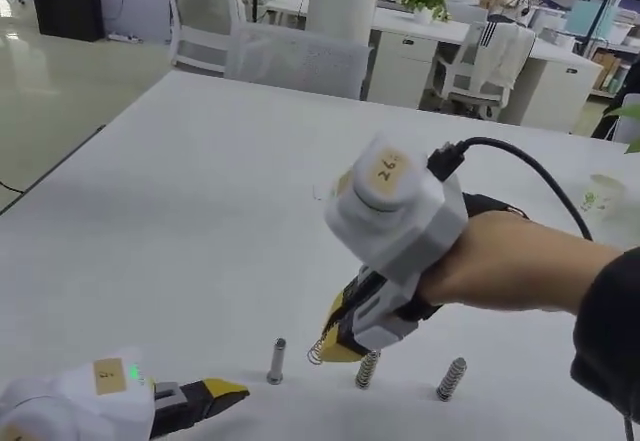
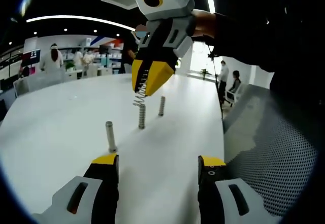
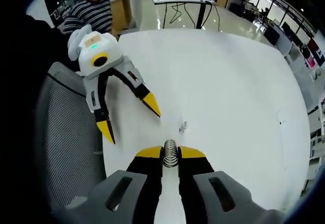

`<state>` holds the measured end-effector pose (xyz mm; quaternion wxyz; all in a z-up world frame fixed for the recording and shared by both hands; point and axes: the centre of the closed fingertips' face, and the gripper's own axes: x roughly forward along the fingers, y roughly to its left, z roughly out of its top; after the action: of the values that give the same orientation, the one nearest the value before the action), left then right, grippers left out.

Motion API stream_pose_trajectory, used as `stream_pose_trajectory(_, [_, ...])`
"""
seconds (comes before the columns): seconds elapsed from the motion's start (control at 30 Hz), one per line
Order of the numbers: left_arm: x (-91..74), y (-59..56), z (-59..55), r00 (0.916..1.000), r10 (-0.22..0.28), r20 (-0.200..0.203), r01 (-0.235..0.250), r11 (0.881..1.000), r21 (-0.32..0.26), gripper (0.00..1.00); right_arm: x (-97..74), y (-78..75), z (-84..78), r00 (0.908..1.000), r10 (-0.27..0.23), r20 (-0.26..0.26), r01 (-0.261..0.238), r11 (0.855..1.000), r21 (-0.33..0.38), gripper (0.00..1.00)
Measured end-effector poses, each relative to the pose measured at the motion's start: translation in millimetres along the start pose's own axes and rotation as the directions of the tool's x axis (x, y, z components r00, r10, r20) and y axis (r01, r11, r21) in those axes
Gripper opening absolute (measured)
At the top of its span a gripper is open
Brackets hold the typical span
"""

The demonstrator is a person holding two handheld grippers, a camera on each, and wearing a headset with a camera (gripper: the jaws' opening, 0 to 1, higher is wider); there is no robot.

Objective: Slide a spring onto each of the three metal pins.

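Pinches a spring (image 2: 140, 98) in the right gripper (image 3: 170, 159) beside the bare pin (image 1: 276, 359) at the near edge of the worktop (image 1: 200, 211) (other two pins (image 1: 452, 379) already sleeved); holds left gripper (image 2: 158, 159) spread, clear.

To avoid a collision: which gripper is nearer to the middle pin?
Right. The right gripper, holding a spring, hangs close above the middle pin; the left gripper is beyond the bare pin.
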<state>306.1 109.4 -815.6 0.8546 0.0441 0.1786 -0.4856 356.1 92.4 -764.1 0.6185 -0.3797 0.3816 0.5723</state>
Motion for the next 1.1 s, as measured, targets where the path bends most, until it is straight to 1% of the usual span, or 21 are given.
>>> stream_pose_trajectory(0.17, [-0.6, 0.0, -0.7, 1.0, 0.004, -0.001, -0.004, 1.0, -0.005, 0.65, 3.1, -8.0, 4.8, 0.9998, -0.01, -0.016, 0.01, 1.0, -0.022, 0.08])
stream_pose_trajectory(0.27, [-1.1, -0.3, -1.0, 1.0, 0.003, 0.0, -0.003, 1.0, -0.007, 0.67, 5.6, -10.5, 9.2, 0.9998, -0.007, -0.017, 0.006, 1.0, -0.027, 0.08])
stream_pose_trajectory(0.43, [-0.8, -0.7, -2.6, 1.0, 0.001, -0.005, -0.001, 1.0, -0.007, 0.7, 12.3, -15.8, 16.6, 0.9994, -0.008, -0.033, 0.006, 0.998, -0.058, 0.08])
stream_pose_trajectory(0.6, [0.6, -1.8, -4.2, 0.9999, -0.004, -0.012, 0.004, 1.0, -0.006, 0.73, 20.0, -20.3, 22.1, 0.999, 0.001, -0.044, -0.004, 0.998, -0.068, 0.08])
stream_pose_trajectory(0.77, [0.7, -1.2, -4.9, 0.9999, -0.003, -0.016, 0.003, 1.0, -0.008, 0.74, 29.2, -23.4, 20.3, 0.997, -0.003, -0.077, -0.004, 0.996, -0.091, 0.08])
stream_pose_trajectory(0.97, [-0.1, 0.1, -5.1, 0.9999, 0.003, -0.015, -0.003, 1.0, -0.013, 0.75, 37.2, -24.2, 17.5, 0.995, 0.014, -0.099, -0.023, 0.996, -0.086, 0.08])
stream_pose_trajectory(1.1, [-0.3, 0.6, -5.8, 0.9999, 0.005, -0.015, -0.005, 1.0, -0.014, 0.74, 40.1, -25.6, 15.2, 0.9935, 0.011, -0.114, -0.021, 0.996, -0.09, 0.08])
